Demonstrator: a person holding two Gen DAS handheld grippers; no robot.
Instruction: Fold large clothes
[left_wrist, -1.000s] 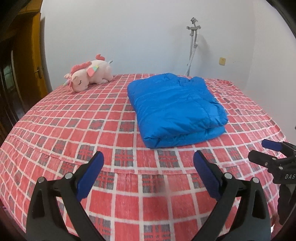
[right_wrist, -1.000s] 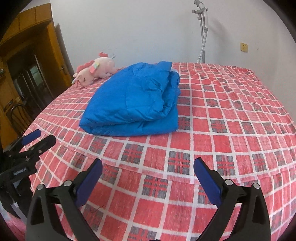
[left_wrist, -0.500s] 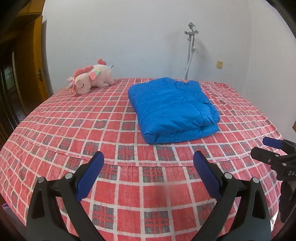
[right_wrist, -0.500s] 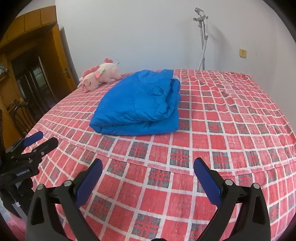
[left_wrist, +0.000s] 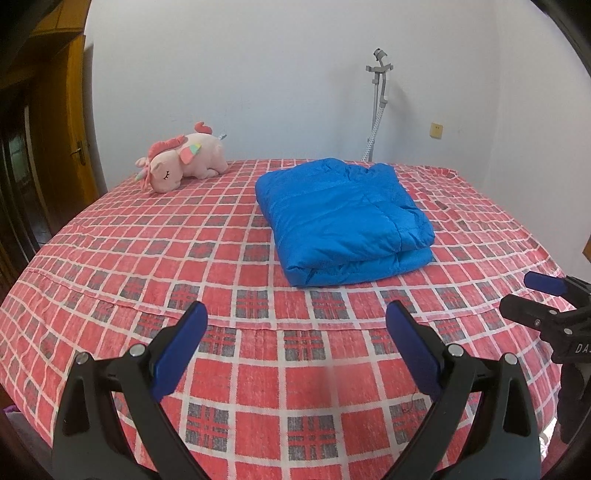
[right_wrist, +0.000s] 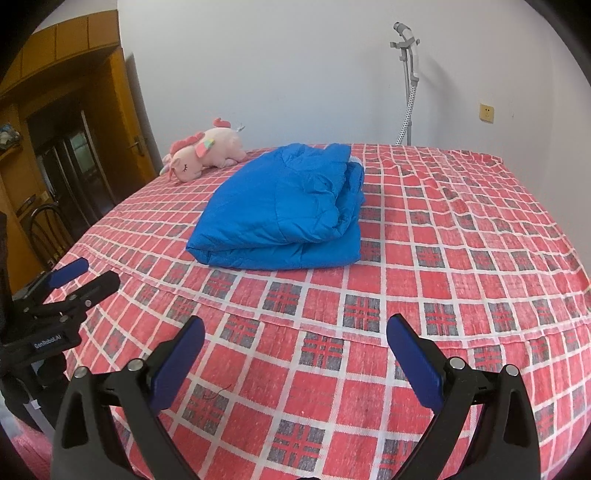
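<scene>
Blue and puffy, the quilted jacket (left_wrist: 343, 221) lies folded into a thick rectangular bundle on the bed (left_wrist: 147, 258), whose red cover is crossed by a white grid with grey checks. From the left claw (left_wrist: 295, 336) the bundle sits at about one o'clock, well apart, with its long axis running from near to far and leaning slightly toward eleven o'clock. From the right claw (right_wrist: 295, 347) the same bundle (right_wrist: 284, 210) lies at about eleven o'clock, also well apart. Neither claw looks clearly nearer; both hang over the near edge of the bed, side by side. Each has its blue-padded fingers spread wide, pinching nothing.

The jacket's shell is smooth, slightly shiny fabric with stitched channels, and the fold at the near end is rounded and fat, two layers stacked. The stack looks soft and springy, likely to puff open if released loosely. By the look of it, the folding is finished or nearly so.

A pink plush unicorn (left_wrist: 181, 162) rests at the far left corner of the bed, clear of the jacket. A garment steamer pole (left_wrist: 378, 107) stands against the white wall beyond.
</scene>
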